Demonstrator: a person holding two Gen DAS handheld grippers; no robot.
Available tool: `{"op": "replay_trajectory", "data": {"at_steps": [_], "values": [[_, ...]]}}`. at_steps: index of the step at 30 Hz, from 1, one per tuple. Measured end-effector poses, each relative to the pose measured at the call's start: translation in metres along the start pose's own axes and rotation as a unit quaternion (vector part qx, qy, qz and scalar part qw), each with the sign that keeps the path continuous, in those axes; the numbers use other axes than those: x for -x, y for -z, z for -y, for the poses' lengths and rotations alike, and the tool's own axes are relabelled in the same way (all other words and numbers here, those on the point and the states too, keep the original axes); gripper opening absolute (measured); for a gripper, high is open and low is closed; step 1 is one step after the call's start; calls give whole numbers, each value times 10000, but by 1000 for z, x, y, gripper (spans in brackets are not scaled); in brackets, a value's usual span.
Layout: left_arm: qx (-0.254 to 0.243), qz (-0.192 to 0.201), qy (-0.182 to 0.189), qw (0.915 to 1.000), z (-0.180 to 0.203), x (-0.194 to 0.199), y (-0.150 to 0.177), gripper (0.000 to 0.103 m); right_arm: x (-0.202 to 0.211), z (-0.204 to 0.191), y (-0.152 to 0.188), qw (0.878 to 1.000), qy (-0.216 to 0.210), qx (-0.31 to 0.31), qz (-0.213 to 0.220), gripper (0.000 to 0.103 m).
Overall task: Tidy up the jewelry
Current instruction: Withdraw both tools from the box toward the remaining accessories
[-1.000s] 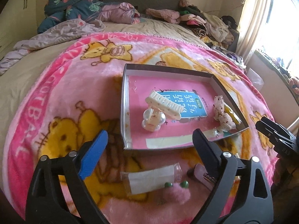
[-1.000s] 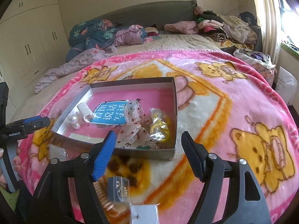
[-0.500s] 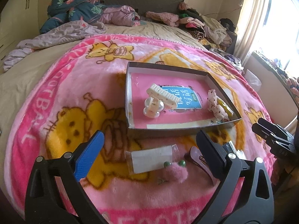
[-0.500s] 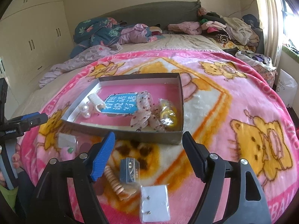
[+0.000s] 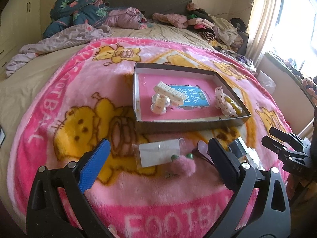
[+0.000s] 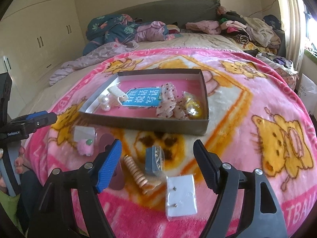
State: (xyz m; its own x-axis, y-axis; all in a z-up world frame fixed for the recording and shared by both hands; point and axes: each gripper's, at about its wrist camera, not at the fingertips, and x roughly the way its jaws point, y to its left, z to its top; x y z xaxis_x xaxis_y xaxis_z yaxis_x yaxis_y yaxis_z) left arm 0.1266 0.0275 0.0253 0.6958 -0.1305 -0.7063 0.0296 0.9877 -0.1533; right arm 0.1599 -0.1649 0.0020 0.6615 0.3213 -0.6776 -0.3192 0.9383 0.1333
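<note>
Clips and a bow already lie in the box (image 6: 146, 126), but your work is partly done: a beaded band (image 6: 136, 171), a blue card (image 6: 154, 161) and an earring card (image 6: 181, 192) lie on the blanket (image 6: 247, 103). Your right gripper (image 6: 157, 167) gapes wide and empty above them; your left gripper (image 5: 158, 164), equally wide and empty, hovers over the pink pom-pom (image 5: 185, 163).
</note>
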Motion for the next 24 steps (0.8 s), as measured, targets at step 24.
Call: {"op": "replay_trajectory", "data": {"at_steps": [24], "values": [[-184, -210, -8, 9996, 13, 2, 34, 90, 10, -2, 32, 9996, 60, 149, -215, 72]]}}
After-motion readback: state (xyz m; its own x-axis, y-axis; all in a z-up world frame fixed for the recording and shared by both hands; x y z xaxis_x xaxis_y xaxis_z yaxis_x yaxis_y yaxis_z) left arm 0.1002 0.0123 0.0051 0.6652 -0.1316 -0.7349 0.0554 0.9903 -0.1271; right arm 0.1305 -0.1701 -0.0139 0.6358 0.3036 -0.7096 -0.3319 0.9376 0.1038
